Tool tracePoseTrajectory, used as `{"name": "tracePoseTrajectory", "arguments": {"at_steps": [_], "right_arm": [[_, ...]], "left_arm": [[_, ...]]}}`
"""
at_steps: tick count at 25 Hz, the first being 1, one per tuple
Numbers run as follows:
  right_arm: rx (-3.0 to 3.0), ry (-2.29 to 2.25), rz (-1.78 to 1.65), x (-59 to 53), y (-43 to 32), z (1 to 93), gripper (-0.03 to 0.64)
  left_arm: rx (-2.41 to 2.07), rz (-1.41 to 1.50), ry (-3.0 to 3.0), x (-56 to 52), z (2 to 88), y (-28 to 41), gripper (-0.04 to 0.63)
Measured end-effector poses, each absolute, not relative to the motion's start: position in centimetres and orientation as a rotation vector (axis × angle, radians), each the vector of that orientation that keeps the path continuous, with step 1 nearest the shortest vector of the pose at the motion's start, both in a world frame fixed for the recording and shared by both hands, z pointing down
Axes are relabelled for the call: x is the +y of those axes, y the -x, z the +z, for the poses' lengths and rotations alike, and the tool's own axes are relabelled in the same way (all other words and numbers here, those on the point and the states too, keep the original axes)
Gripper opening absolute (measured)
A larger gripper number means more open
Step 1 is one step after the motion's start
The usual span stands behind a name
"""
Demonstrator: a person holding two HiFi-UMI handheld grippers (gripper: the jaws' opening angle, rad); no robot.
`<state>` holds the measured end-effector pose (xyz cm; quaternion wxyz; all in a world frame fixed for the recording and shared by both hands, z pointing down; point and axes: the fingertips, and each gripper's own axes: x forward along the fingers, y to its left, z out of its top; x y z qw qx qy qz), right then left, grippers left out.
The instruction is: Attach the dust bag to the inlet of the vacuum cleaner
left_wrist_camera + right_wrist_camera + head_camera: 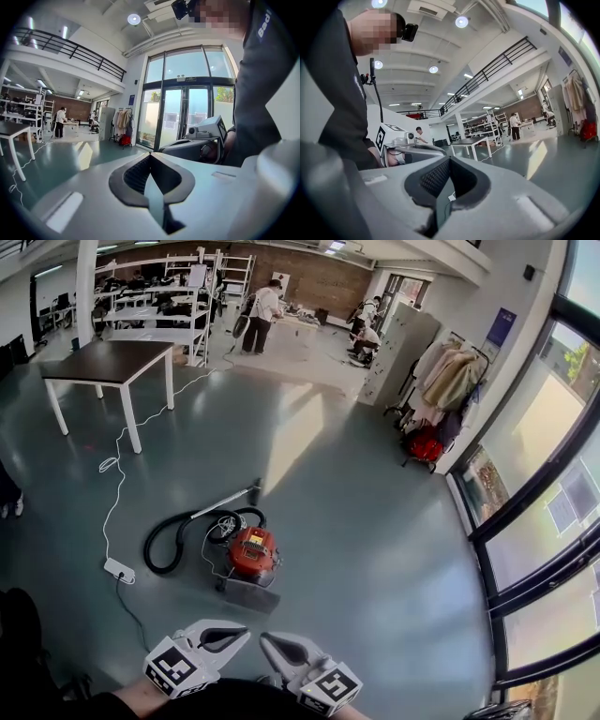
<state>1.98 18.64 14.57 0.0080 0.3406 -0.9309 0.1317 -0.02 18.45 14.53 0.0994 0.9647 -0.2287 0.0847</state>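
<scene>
A wide grey-green floor (375, 521) filled the hall, with tall windows (544, 456) along its right side. The red vacuum cleaner (252, 552) sat on the floor ahead of me, well apart from my hands. A flat grey piece (249, 595) lay against its near side; I could not tell what it was. A black hose (161, 554) looped out to the vacuum's left, and a thin white cable (116, 486) trailed across the floor to a power strip (119, 570). At the bottom edge I held the left gripper (246, 634) and the right gripper (263, 639) close together, tips nearly meeting. Each had its fingers (221, 638) pressed fully together, with nothing between them.
</scene>
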Motion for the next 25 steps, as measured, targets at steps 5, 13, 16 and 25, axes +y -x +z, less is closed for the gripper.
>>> {"name": "tracePoseTrajectory", "arguments": {"at_steps": [5, 13, 16, 25], "right_arm": [[-2.951, -1.083, 0.395, 18.6, -1.0, 13.9, -0.008], [-2.91, -1.062, 0.394, 19.0, 0.1, 14.6, -0.006], [-2.902, -1.059, 0.396, 19.0, 0.6, 14.9, -0.006], [-2.908, -1.047, 0.379, 19.3, 1.1, 14.8, -0.007]], "left_arm": [[-0.678, 0.24, -2.855, 18.6, 14.5, 1.0, 0.017], [-0.661, 0.252, -2.848, 19.3, 15.4, 1.6, 0.017], [-0.663, 0.258, -2.845, 19.4, 15.4, 2.0, 0.017], [-0.689, 0.278, -2.852, 19.7, 15.6, 2.6, 0.017]]}}
